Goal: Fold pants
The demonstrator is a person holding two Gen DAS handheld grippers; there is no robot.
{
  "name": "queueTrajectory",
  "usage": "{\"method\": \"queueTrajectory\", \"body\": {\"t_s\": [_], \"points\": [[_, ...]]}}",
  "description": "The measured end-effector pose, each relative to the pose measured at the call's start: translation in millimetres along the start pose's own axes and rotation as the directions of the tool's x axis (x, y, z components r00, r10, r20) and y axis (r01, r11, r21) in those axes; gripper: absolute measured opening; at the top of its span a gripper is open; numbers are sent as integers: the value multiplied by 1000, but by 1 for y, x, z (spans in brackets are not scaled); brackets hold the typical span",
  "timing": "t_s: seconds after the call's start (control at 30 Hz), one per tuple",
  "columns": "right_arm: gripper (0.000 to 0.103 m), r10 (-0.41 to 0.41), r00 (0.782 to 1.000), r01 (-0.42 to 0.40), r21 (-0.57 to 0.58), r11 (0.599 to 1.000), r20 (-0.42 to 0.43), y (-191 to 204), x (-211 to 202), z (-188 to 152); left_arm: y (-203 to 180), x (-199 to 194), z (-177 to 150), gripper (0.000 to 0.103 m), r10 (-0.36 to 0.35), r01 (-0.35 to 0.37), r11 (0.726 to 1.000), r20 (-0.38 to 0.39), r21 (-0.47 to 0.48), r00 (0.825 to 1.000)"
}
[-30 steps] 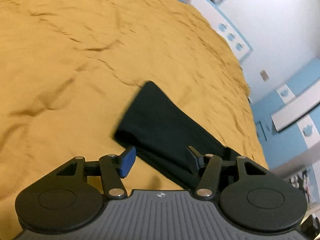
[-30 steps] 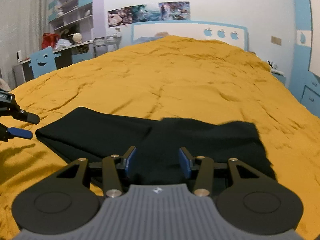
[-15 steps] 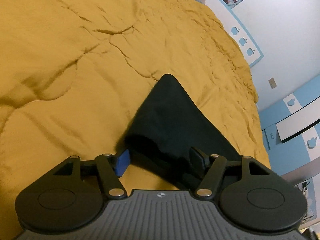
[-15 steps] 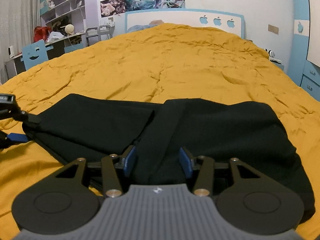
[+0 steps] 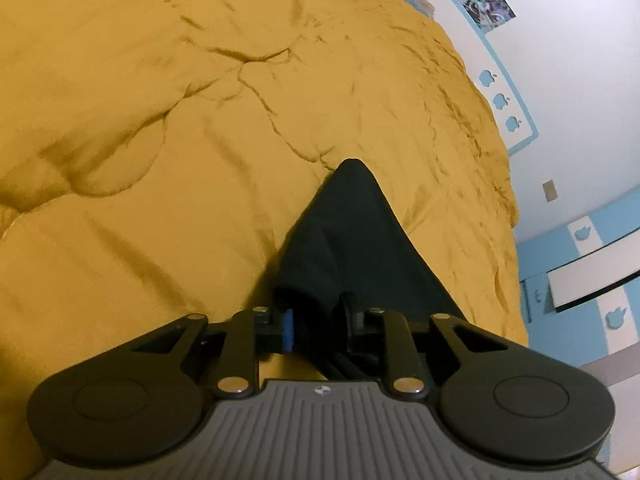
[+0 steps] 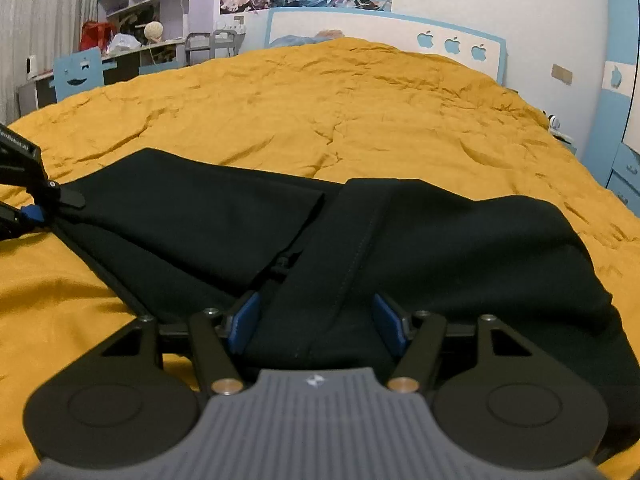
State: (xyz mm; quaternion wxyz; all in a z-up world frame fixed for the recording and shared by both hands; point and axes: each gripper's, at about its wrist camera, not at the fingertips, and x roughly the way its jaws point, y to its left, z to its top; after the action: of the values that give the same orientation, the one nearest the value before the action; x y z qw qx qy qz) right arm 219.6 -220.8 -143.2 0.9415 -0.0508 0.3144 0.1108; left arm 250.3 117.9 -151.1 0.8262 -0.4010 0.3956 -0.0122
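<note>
1. Black pants spread flat on the yellow bed cover, lying across the near part of the bed.
2. Matte dark cloth, one panel folded over the middle with a stitched seam running down it; small drawstring knot peeking out beside that fold.
3. Left end drawn into a narrow point; right end bunched into a rounded hump.
4. Left claw just been closing, now pinching the edge of the pants, cloth rising from it to a peak.
5. Right claw just been opening, blue pads spread apart with the folded strip between them, not pressing it.
</note>
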Motion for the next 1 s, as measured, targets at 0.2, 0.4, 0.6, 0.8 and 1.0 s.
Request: {"method": "queueTrajectory", "body": {"t_s": [0.2,0.4,0.6,0.8,1.0], "points": [[60,20,1000,-20,31,999,10,-5,-5,3,-19,-8,-1,12,23,-25,999,40,46,999],[59,55,997,-62,112,992,61,-19,-26,10,-38,-17,0,11,36,-41,996,69,78,997],[59,69,989,-88,154,984,128,-36,-54,11,-61,-26,5,11,33,-43,993,88,112,996],[59,59,980,-102,222,970,189,-63,-81,2,-99,-33,6,11,29,-53,979,124,195,992],[59,45,975,-108,285,952,219,-93,-101,-15,-148,-40,-6,10,-10,-43,950,168,310,986]]}}
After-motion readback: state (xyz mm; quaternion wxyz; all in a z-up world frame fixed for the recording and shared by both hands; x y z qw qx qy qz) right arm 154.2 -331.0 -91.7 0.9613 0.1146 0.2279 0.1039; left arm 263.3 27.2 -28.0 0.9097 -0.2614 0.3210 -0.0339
